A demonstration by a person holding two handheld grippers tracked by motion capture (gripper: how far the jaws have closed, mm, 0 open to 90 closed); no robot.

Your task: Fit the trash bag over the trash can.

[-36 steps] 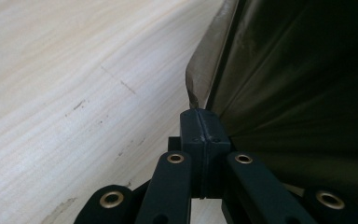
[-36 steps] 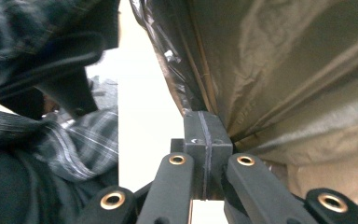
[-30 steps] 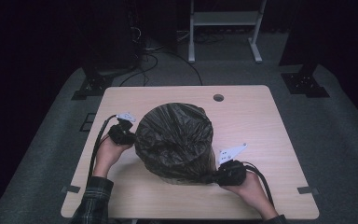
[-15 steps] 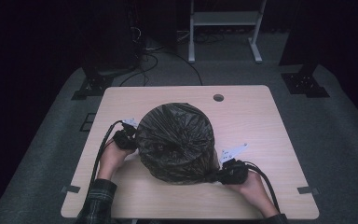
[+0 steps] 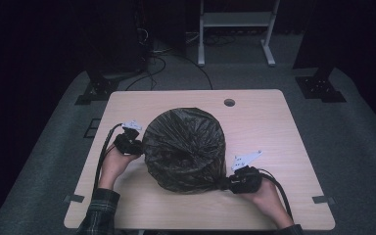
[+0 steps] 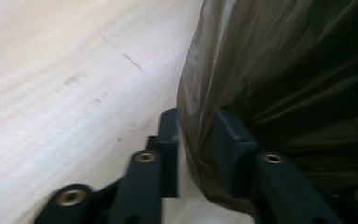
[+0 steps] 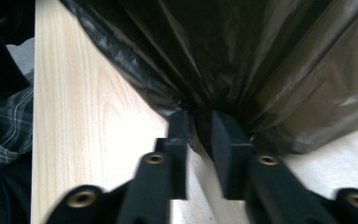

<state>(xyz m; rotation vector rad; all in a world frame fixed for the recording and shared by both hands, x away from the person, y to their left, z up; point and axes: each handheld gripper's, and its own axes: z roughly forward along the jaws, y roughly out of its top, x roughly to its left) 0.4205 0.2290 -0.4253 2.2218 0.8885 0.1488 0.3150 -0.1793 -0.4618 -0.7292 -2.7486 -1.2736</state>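
A black plastic bag (image 5: 185, 149), stretched over a round bin-like shape, stands in the middle of the table (image 5: 269, 122). My left gripper (image 5: 136, 147) is at the bag's left side, shut on a fold of the bag's film (image 6: 198, 140). My right gripper (image 5: 223, 183) is at the bag's lower right, near the front edge, shut on a bunched fold of the bag (image 7: 200, 119). The film runs taut from both pairs of jaws. What is under the bag is hidden.
A small round hole (image 5: 229, 102) sits near the table's far edge. Cables trail from both grippers toward the front edge. A plaid sleeve (image 5: 100, 213) enters at bottom left. Stands and a white frame (image 5: 235, 29) are on the floor beyond the table.
The bag has shifted a little and both hands have moved slightly with it, still gripping the film on each side.
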